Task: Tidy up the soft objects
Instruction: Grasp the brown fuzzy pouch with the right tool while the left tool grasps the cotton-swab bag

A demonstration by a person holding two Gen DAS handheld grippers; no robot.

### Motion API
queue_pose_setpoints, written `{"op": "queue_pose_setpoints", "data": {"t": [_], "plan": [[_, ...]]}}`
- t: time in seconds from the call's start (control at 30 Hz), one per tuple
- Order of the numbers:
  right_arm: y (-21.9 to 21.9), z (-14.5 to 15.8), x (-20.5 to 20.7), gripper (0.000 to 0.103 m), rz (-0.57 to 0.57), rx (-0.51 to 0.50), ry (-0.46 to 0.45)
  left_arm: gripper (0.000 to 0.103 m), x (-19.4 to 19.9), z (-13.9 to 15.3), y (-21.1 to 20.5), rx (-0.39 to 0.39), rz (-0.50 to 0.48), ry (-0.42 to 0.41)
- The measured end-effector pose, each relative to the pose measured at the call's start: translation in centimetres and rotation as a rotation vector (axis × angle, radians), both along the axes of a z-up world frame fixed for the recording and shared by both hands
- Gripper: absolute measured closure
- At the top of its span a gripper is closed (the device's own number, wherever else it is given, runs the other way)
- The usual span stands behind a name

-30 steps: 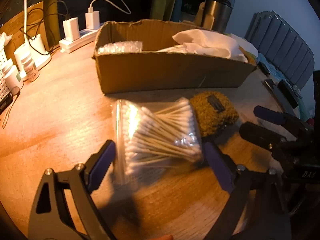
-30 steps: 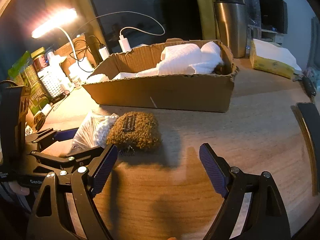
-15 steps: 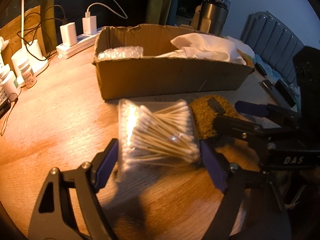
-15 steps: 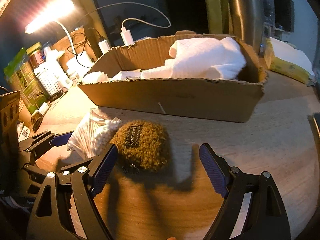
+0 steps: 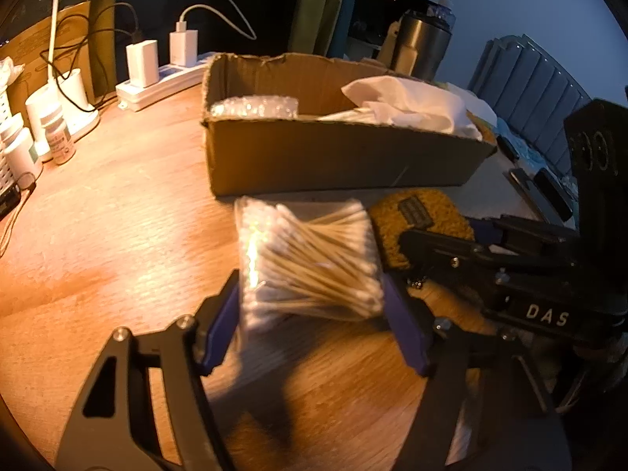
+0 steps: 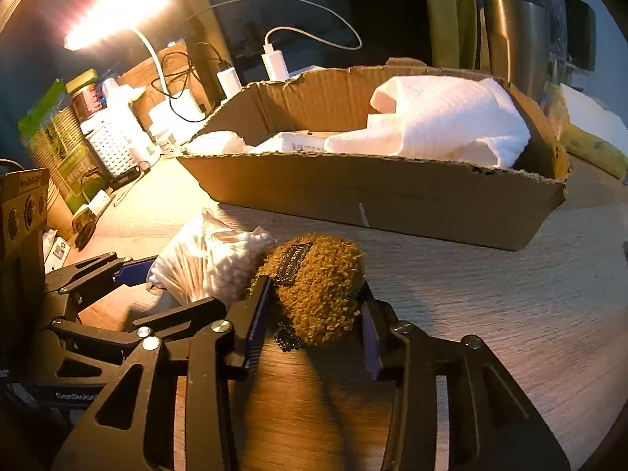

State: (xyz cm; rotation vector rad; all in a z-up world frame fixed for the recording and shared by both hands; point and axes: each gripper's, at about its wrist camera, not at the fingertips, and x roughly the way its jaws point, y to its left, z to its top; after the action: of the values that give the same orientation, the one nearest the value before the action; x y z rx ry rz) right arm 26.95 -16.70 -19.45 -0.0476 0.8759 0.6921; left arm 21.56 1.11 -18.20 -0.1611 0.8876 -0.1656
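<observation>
Left claw (image 5: 310, 314) about two-thirds open, jaws just been closing; clear crinkly bag of cotton swabs (image 5: 310, 263) sits between them, both purple pads against the bag's sides, grasping it on the wooden surface (image 5: 98, 235). Swabs: thin pale sticks, white tips, bundled crosswise. Just right of it, right claw (image 6: 314, 314) narrowed to about a third, jaws just been closing, clenched on the fuzzy brown pouch (image 6: 318, 286): rounded, curly pile, small dark label on top, short bead chain trailing beneath. Pouch touches the swab bag. Ahead of both claws, a shallow torn-edged cardboard box (image 6: 373, 200) holds folded white towel (image 6: 443, 125). Left view alone shows bubble wrap (image 5: 255, 108) in the box's left end; right view alone shows the lit lamp (image 6: 114, 11) far left.
</observation>
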Motion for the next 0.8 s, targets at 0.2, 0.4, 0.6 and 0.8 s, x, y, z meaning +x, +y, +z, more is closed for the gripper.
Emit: {"op": "queue_pose_setpoints", "data": {"t": [0.2,0.4,0.6,0.8], "plan": [[-0.2,0.7,-0.7,0.066,0.005,0.002,-0.031,0.034,-0.8,0.6,0.5,-0.001,0.028,-0.026],[-0.5,2.0,-1.9,0.066,0.007,0.019,-0.067,0.034,-1.9,1.7,1.1,-0.004,0.048,-0.063],[-0.7,3.4,-3.0,0.066,0.013,0.035,-0.103,0.034,-3.2,3.2,1.5,0.003,0.062,-0.100],[-1.2,5.1,-4.0,0.066,0.012,0.056,-0.143,0.034,-4.5,5.0,1.8,0.017,0.076,-0.146]]}}
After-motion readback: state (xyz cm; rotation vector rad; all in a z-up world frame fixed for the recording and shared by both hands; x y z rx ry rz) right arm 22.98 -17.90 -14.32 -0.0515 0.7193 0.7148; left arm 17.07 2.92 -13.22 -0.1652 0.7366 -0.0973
